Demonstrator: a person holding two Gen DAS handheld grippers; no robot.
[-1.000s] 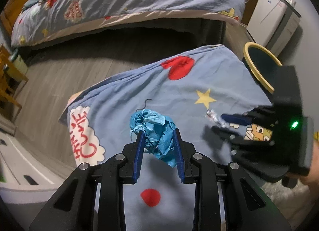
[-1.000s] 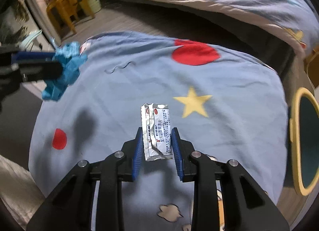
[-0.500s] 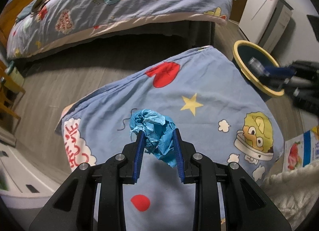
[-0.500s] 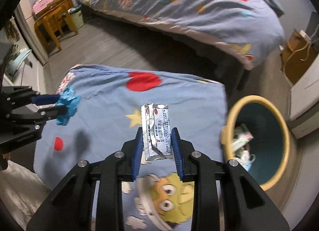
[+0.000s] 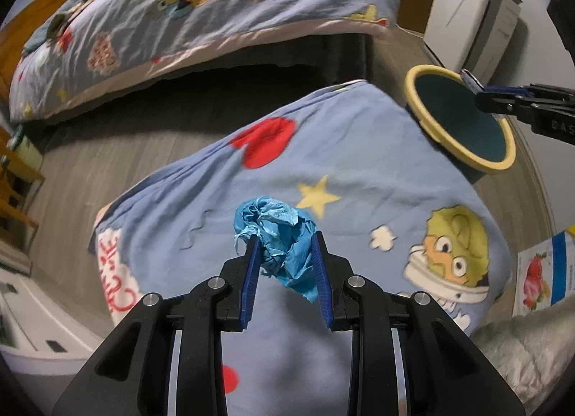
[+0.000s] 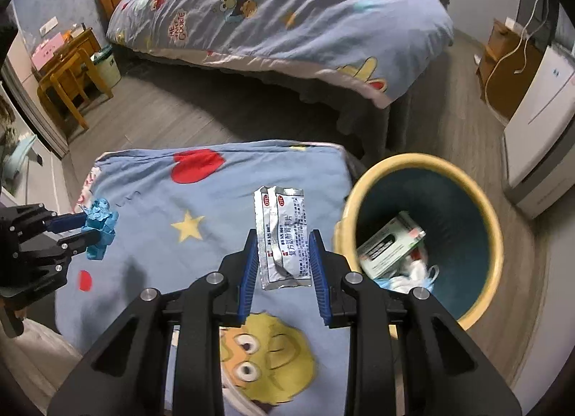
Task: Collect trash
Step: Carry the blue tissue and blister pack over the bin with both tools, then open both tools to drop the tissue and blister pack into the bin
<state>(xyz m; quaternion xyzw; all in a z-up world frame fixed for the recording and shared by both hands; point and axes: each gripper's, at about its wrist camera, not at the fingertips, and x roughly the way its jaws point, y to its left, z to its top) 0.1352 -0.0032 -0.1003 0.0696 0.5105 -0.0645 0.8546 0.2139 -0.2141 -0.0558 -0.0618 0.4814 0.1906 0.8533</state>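
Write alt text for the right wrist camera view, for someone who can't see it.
The right gripper holds a silver foil sachet over a blue cartoon blanket, beside a yellow-rimmed trash bin already holding litter. At left, the left gripper clamps crumpled blue paper.

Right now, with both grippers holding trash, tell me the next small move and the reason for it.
Probably carry the right gripper a little further right, over the yellow-rimmed dark teal bin, then open it. Its silver foil sachet hangs above the blue cartoon-print blanket, just short of the rim. The left gripper holds crumpled blue tissue farther away.
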